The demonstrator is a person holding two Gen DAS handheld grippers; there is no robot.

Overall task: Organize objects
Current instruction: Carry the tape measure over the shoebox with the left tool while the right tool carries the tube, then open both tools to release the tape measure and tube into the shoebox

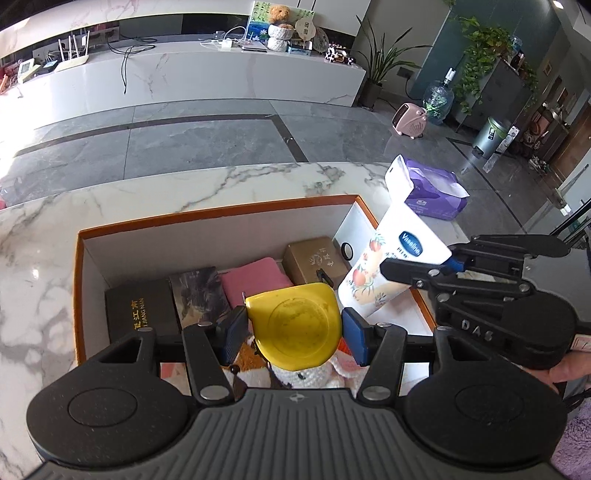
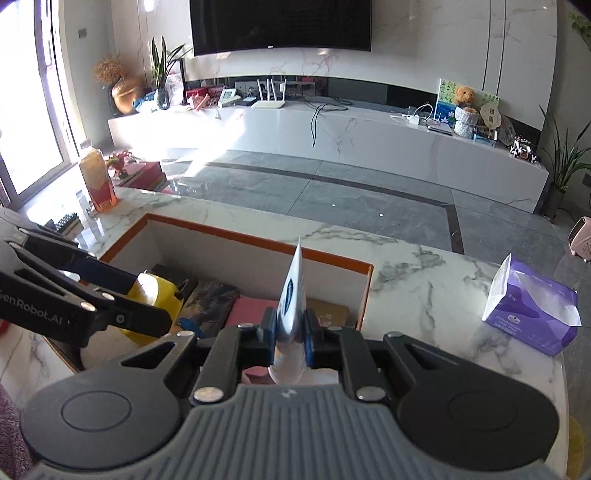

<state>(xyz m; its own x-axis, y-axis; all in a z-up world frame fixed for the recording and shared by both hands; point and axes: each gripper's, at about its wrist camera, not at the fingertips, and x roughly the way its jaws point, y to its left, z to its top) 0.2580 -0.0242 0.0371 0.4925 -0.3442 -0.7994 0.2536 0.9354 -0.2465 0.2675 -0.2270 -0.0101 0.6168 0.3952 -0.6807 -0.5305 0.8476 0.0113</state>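
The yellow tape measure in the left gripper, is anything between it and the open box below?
Nothing solid bars the way. The yellow tape measure hangs in the left gripper over the orange-rimmed box. Beneath it lie knitted soft toys, so it would land on them, not on bare floor.

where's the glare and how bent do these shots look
Left wrist view: sunlight blows out the far left floor and glints off the marble table; fisheye bows the orange-rimmed box. Right wrist view: window glare washes the floor at left, the TV edge curves, and the tube is sharp edge-on.
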